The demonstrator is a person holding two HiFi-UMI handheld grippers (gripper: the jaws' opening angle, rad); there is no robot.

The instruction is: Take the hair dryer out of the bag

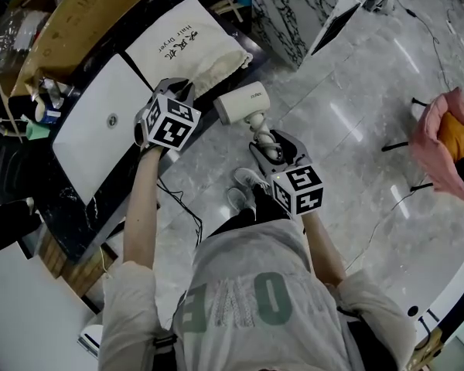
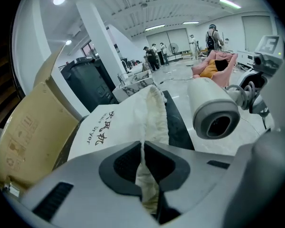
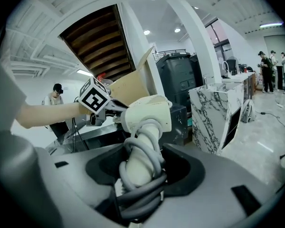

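Just outside the bag (image 1: 187,46), the hair dryer (image 1: 238,103) looks rigid and fairly light. The right gripper (image 1: 267,148) clamps its cord-wrapped handle, the surest hold, while the left gripper (image 1: 187,90) pinches the bag's soft cloth.

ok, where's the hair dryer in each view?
Head view: hair dryer at centre, its handle in the right gripper.
Left gripper view: hair dryer right of centre, open end toward the camera.
Right gripper view: hair dryer at centre, cord-wrapped handle between the jaws.
Shared landmark: cardboard box.
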